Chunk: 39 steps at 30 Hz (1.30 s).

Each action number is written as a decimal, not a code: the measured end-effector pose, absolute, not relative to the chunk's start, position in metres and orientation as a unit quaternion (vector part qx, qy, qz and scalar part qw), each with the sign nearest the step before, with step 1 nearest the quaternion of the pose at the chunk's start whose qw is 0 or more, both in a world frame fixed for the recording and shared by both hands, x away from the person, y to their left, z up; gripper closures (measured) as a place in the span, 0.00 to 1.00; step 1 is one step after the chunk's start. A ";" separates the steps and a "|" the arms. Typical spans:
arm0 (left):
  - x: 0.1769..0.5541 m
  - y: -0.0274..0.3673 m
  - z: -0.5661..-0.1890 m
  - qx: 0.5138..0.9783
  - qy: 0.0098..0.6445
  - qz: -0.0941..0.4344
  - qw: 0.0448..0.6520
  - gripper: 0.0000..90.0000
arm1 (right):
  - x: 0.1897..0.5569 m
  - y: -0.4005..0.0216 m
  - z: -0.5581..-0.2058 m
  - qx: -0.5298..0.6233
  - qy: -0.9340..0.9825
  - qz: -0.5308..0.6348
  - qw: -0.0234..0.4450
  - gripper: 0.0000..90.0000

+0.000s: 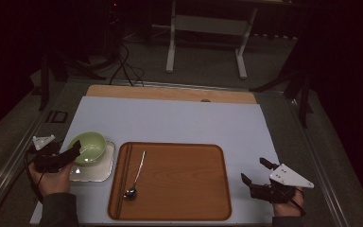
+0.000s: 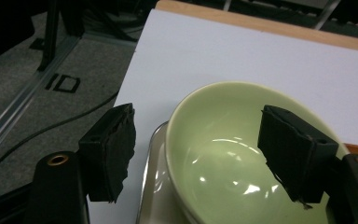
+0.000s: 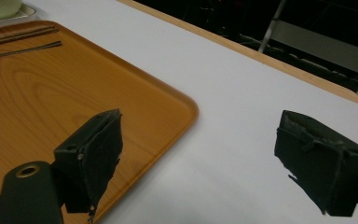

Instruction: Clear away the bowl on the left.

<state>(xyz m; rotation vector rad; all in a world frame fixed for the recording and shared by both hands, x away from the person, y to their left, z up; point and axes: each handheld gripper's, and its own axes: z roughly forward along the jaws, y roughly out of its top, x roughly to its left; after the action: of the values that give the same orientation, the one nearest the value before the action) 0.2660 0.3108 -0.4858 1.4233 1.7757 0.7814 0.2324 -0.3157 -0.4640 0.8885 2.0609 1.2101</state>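
A pale green bowl (image 1: pixel 91 145) stands on a white square plate (image 1: pixel 99 171) at the left of the white mat. My left gripper (image 1: pixel 75 152) is at the bowl's near left side, open. In the left gripper view, the bowl (image 2: pixel 223 154) has its left rim between the jaws: one pad (image 2: pixel 114 149) hangs outside over the plate's edge (image 2: pixel 151 186), the other (image 2: pixel 293 149) over the bowl's hollow. Neither pad presses on it. My right gripper (image 1: pixel 254 170) is open over bare mat, right of the wooden tray (image 1: pixel 184 189); nothing is between its fingers.
A metal spoon (image 1: pixel 136 176) lies on the tray's left half, with dark chopsticks (image 1: pixel 122 177) along the tray's left rim. In the right gripper view, the tray's corner (image 3: pixel 168 102) is at the left. The mat (image 1: pixel 179 120) ends at a wooden strip at the back.
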 end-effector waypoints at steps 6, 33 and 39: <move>0.270 0.314 -0.494 0.552 0.705 0.283 0.345 0.34 | 0.232 -0.315 -0.464 0.333 0.774 0.454 0.291 0.16; 0.273 0.318 -0.504 0.545 0.756 0.179 0.316 0.78 | 0.232 -0.316 -0.463 0.335 0.772 0.455 0.290 0.16; 0.272 0.320 -0.504 0.531 0.768 0.166 0.318 0.85 | 0.232 -0.316 -0.463 0.336 0.772 0.455 0.290 0.16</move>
<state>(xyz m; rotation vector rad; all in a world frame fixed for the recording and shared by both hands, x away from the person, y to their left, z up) 0.2721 0.3202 -0.5037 1.3966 2.0202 0.4370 0.2318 -0.3158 -0.4635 0.8952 2.0610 1.2128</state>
